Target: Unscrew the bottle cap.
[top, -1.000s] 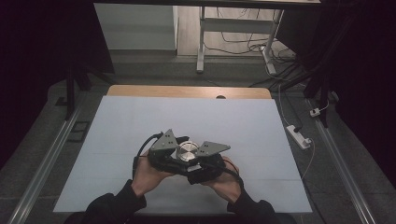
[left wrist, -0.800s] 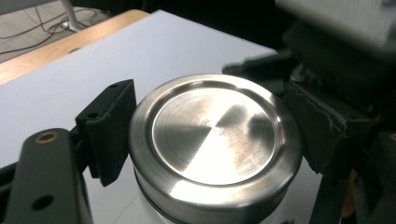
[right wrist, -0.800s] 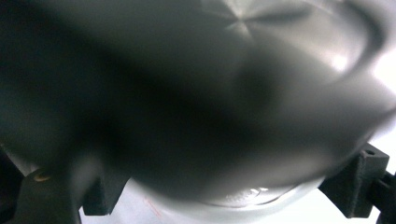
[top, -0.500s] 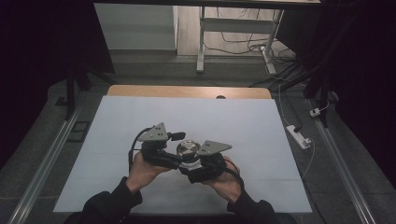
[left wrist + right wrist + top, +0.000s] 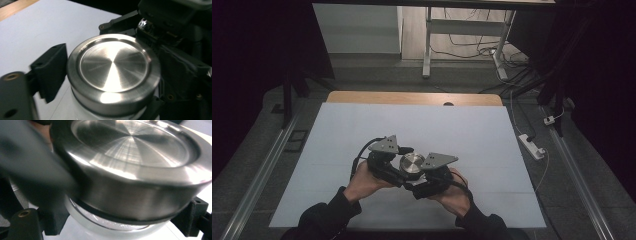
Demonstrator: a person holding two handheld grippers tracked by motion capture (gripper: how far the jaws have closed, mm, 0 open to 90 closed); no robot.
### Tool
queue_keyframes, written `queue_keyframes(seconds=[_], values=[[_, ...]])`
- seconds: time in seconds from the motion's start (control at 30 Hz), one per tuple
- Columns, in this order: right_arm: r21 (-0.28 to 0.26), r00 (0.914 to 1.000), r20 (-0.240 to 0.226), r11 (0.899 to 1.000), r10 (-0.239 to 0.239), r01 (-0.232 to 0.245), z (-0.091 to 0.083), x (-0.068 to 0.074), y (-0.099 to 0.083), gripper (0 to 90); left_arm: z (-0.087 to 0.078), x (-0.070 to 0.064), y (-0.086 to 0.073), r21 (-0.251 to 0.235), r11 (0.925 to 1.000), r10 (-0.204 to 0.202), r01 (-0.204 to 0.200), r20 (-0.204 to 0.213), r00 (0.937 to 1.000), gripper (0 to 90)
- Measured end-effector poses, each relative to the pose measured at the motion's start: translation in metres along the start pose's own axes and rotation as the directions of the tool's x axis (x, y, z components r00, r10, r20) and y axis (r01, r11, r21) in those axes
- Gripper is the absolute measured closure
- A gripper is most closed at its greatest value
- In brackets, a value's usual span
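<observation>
A jar with a brushed metal lid is held above the white table between both grippers. In the left gripper view the lid lies between my left gripper's jaws; one black finger presses its side. My left gripper is shut on the lid. In the right gripper view the lid looms large, and my right gripper is shut on the clear glass body just below it. My right gripper reaches in from the right.
The table's wooden far edge shows beyond the white sheet. A white power strip lies on the floor to the right, with cables behind it. Metal rails run along both sides of the table.
My left gripper has swung to the left and turned around the lid, while the right gripper and the jar stayed almost still.
</observation>
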State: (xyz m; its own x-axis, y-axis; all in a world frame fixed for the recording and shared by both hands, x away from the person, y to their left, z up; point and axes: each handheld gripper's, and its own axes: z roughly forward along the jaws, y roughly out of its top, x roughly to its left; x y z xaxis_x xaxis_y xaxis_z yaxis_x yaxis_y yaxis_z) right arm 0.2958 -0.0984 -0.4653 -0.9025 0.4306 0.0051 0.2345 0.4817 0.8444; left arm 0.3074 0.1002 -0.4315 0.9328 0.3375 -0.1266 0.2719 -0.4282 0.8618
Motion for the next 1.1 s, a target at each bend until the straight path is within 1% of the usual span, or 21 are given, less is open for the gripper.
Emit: queue_keyframes(seconds=[0.03, 0.1, 0.13, 0.23, 0.33, 0.37, 0.43, 0.53, 0.67, 0.77, 0.8, 0.93, 0.97, 1.03, 1.1], values=[[0.002, 1.0000, -0.002, 1.000, -0.001, 0.001, 0.000, 0.000, 0.000, 15.2, 0.000, 0.000, -0.001, -0.004, 1.0000, -0.002, 0.002, -0.002, 1.0000, 18.5], [0.004, 1.0000, -0.002, 1.000, -0.004, 0.004, 0.001, 0.000, -0.001, 15.2, 0.000, 0.000, -0.001, -0.006, 1.0000, -0.006, 0.006, -0.009, 0.9999, 19.2], [0.005, 1.0000, -0.001, 1.000, -0.004, 0.004, 0.001, 0.000, -0.001, 15.2, -0.001, -0.001, -0.001, -0.017, 0.9998, -0.005, 0.005, -0.020, 0.9998, 19.4], [0.002, 1.0000, 0.003, 1.000, -0.004, 0.004, 0.001, -0.001, 0.000, 15.2, -0.005, -0.003, 0.002, -0.050, 0.9987, -0.008, 0.007, -0.036, 0.9993, 20.1], [0.001, 1.0000, 0.004, 1.000, -0.004, 0.004, 0.000, -0.001, 0.000, 15.2, -0.011, -0.004, 0.006, -0.064, 0.9979, -0.010, 0.007, -0.039, 0.9992, 20.1], [0.001, 1.0000, 0.004, 1.000, -0.004, 0.004, 0.000, -0.001, 0.000, 15.2, -0.011, -0.004, 0.006, -0.064, 0.9979, -0.010, 0.007, -0.039, 0.9992, 20.2], [0.002, 1.0000, 0.003, 1.000, 0.005, -0.005, 0.001, -0.002, 0.000, 15.2, -0.017, -0.006, 0.007, -0.067, 0.9977, -0.008, 0.005, -0.046, 0.9989, 20.2], [0.002, 1.0000, 0.005, 1.000, 0.003, -0.003, 0.000, -0.004, -0.001, 15.2, -0.019, -0.006, 0.007, -0.067, 0.9978, -0.009, 0.006, -0.045, 0.9990, 20.2], [0.001, 0.9999, 0.010, 1.000, 0.006, -0.006, -0.001, -0.009, 0.000, 15.2, -0.024, -0.008, 0.005, -0.067, 0.9977, -0.007, 0.004, -0.043, 0.9990, 20.2], [0.002, 0.9999, 0.013, 1.000, 0.009, -0.009, -0.002, -0.011, 0.000, 15.2, -0.027, -0.011, 0.004, -0.062, 0.9981, 0.003, -0.006, -0.047, 0.9989, 20.2], [0.000, 0.9998, 0.015, 1.000, 0.014, -0.014, -0.003, -0.014, 0.001, 15.2, -0.029, -0.013, 0.003, -0.060, 0.9981, 0.009, -0.012, -0.048, 0.9988, 20.1], [-0.001, 0.9994, 0.026, 1.000, 0.024, -0.024, -0.004, -0.018, 0.002, 15.2, -0.033, -0.017, 0.001, -0.062, 0.9979, 0.015, -0.018, -0.049, 0.9987, 20.2], [-0.006, 0.9991, 0.031, 1.000, 0.029, -0.028, -0.005, -0.021, 0.002, 15.2, -0.034, -0.018, 0.000, -0.061, 0.9979, 0.017, -0.020, -0.049, 0.9987, 20.2], [-0.006, 0.9989, 0.039, 1.000, 0.028, -0.027, -0.005, -0.025, 0.002, 15.2, -0.037, -0.021, -0.003, -0.062, 0.9977, 0.023, -0.026, -0.048, 0.9986, 20.2], [-0.007, 0.9987, 0.042, 1.000, 0.028, -0.028, -0.005, -0.026, 0.002, 15.2, -0.037, -0.022, -0.004, -0.060, 0.9977, 0.028, -0.031, -0.046, 0.9986, 20.2]])
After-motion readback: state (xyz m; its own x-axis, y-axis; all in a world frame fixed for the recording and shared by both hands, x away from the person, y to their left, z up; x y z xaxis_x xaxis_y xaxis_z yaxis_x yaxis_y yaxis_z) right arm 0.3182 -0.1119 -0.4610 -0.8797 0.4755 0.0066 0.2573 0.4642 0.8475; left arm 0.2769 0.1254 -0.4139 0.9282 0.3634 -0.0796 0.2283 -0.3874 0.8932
